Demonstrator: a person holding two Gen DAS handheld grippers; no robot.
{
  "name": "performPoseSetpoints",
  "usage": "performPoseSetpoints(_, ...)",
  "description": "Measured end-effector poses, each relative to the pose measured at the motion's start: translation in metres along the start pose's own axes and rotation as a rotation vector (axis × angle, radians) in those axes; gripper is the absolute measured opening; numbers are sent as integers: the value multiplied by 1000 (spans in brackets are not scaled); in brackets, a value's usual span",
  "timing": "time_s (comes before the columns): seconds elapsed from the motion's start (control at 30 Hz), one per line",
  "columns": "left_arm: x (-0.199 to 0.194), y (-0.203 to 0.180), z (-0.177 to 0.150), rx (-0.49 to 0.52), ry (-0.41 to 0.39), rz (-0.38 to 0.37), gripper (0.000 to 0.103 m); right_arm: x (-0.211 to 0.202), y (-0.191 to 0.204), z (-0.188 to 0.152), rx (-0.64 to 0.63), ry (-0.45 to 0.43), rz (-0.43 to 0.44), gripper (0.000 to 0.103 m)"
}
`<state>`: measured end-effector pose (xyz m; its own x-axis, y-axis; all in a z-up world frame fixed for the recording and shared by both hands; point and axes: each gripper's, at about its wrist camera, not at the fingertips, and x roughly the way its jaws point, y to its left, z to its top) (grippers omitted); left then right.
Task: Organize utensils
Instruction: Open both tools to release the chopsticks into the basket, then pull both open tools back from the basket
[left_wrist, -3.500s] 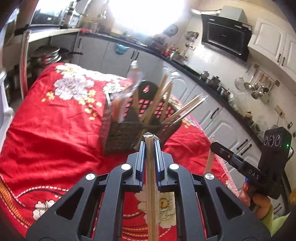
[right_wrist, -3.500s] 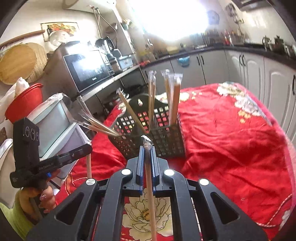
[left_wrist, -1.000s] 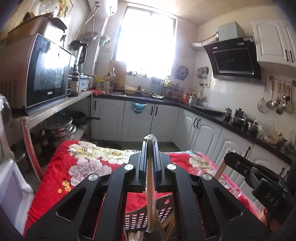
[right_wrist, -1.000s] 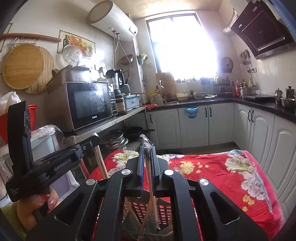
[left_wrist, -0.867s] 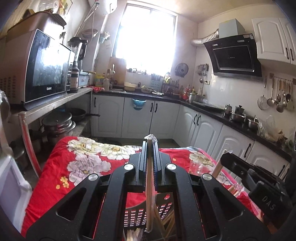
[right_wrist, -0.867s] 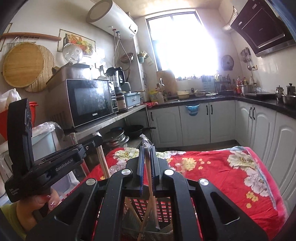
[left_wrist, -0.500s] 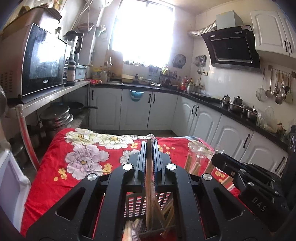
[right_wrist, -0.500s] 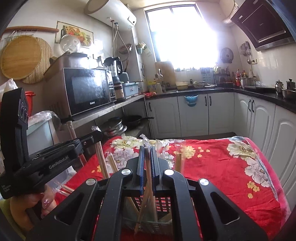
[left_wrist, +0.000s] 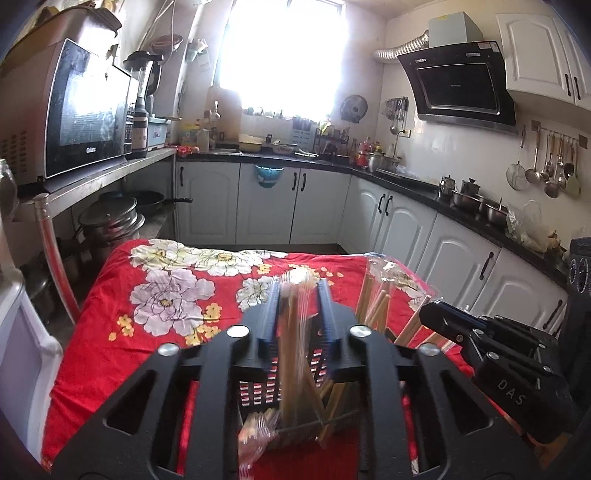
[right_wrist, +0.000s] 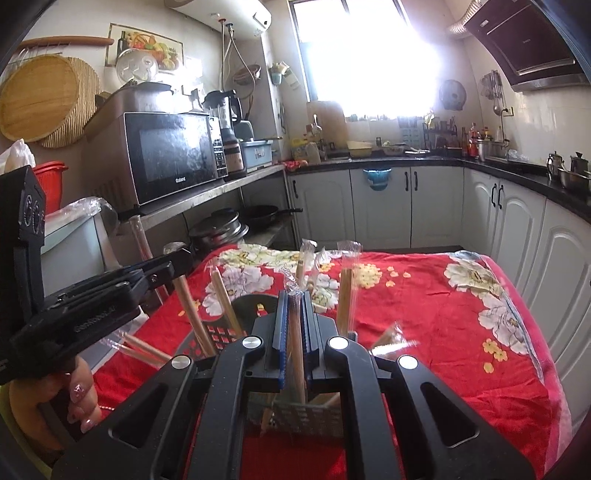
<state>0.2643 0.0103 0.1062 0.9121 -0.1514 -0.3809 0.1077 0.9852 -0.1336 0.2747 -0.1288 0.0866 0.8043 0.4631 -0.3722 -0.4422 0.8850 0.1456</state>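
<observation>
the left gripper (left_wrist: 297, 314) has its fingers spread, a blurred wrapped chopstick pair (left_wrist: 291, 347) loose between them over the black basket (left_wrist: 258, 391) at lower centre. the right gripper (right_wrist: 294, 323) pinches another wrapped pair (right_wrist: 296, 354) above the same basket on the red floral cloth (right_wrist: 443, 314). the gripper bodies hide most of the basket, and the other wrapped sticks (right_wrist: 345, 299) leaning in it are partly cut off.

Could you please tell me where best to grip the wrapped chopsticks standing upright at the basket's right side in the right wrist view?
Take these chopsticks by the upper shaft, just below the loose wrapper top, coming down from above with a finger on each side. They stand nearly upright, and their lower part is hidden inside the basket among other pairs.
</observation>
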Motion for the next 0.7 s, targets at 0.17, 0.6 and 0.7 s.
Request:
performPoseSetpoints(0.17,-9,-2,-1,4,14,-1,34,-5,1,-3,-4,14,-2,14)
performPoseSetpoints(0.6,-42,-4,-13,-10,43,-15,63,-28,-2,-13,14,29,-22,31)
performPoseSetpoints(0.7,-49,-4,-16,-14,48,-16,73,-35,-3,-16,18,30,-27,35)
